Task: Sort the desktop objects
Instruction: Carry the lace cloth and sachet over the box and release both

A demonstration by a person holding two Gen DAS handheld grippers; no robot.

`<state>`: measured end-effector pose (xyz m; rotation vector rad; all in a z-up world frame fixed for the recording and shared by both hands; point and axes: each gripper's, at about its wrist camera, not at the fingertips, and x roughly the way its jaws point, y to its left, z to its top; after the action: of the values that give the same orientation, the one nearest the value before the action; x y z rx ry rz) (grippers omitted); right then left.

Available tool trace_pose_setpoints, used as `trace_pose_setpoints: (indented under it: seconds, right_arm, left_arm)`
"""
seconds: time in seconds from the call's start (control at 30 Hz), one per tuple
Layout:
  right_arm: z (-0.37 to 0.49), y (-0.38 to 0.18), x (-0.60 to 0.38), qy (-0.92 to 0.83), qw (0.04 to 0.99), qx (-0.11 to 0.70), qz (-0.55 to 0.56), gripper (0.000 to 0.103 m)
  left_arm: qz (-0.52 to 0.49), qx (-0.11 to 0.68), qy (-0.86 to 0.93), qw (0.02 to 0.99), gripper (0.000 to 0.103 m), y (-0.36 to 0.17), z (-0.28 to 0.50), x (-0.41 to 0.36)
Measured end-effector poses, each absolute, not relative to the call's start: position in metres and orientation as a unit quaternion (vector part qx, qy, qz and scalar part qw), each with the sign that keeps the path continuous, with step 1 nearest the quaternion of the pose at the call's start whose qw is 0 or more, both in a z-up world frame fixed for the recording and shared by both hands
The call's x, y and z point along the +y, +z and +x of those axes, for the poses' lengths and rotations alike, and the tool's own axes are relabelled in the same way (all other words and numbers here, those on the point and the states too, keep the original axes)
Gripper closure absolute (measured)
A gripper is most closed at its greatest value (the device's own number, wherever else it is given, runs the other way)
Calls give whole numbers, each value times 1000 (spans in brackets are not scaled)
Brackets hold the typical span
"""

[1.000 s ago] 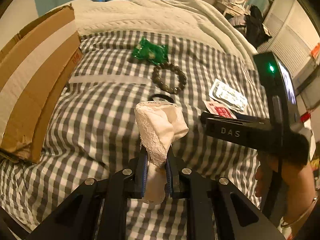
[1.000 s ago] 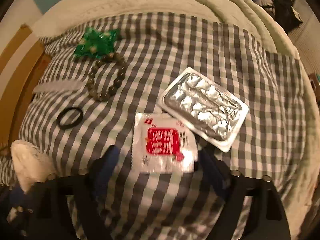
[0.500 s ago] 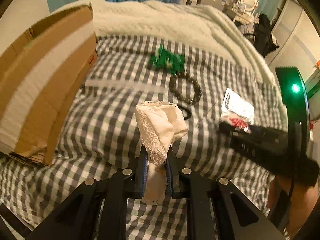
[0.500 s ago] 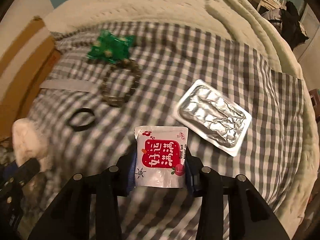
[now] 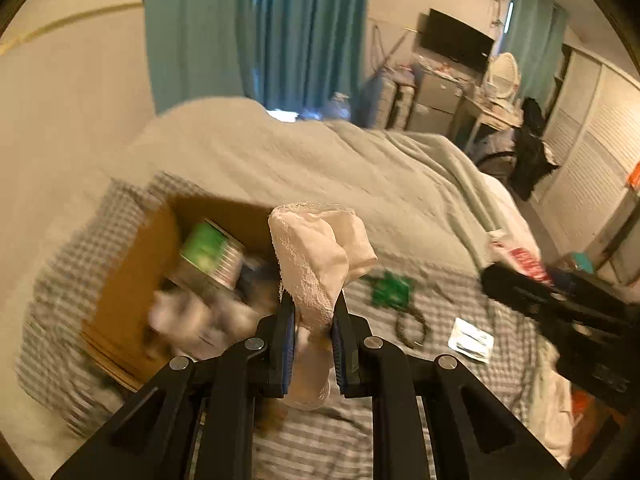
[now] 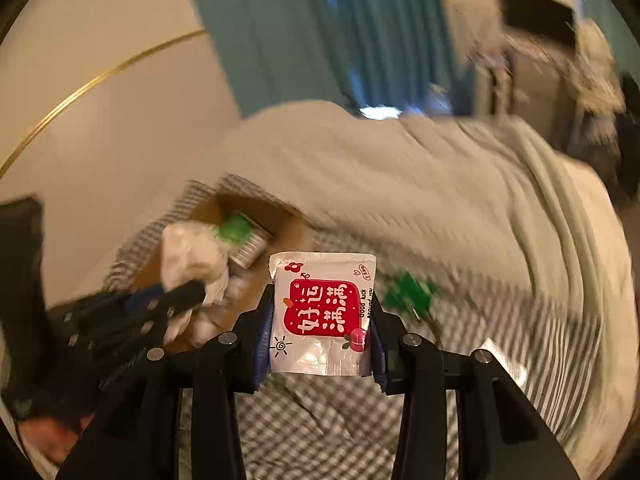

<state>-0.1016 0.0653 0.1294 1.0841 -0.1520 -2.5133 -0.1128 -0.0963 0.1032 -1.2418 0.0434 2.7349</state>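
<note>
My left gripper (image 5: pixel 313 316) is shut on a white lace cloth (image 5: pixel 320 256) and holds it up beside an open cardboard box (image 5: pixel 132 276). The box holds a green-labelled can (image 5: pixel 212 254) and crumpled white things. My right gripper (image 6: pixel 322 324) is shut on a red and white snack sachet (image 6: pixel 322 312), raised above the checked bedspread (image 6: pixel 520 320). The box (image 6: pixel 288 220) and the left gripper with its cloth (image 6: pixel 196 260) show at its left. The right gripper also shows in the left wrist view (image 5: pixel 556 300).
A green packet (image 5: pixel 390 290), a black ring (image 5: pixel 410 328) and a foil blister pack (image 5: pixel 470 338) lie on the checked bedspread (image 5: pixel 460 304). A pale quilt (image 5: pixel 320 160) covers the bed behind. Teal curtains (image 5: pixel 256 32) and a dresser (image 5: pixel 440 96) stand at the back.
Both grippers have risen and swung left toward the box, whose open top now shows. The right gripper closed on the sachet and lifted it off the bedspread.
</note>
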Motion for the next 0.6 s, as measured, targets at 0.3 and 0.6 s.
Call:
trace_pose_setpoints:
  seconds: [0.3,0.6]
  right_arm:
    - [-146,122,-58,-866,284,-15,412,63]
    - [-166,86,-96,-855,293,26,428,41]
  left_arm:
    - [-418,19,908,10,87,90,-145,-169]
    - [-453,13,891,-14,59,59,-163,-216]
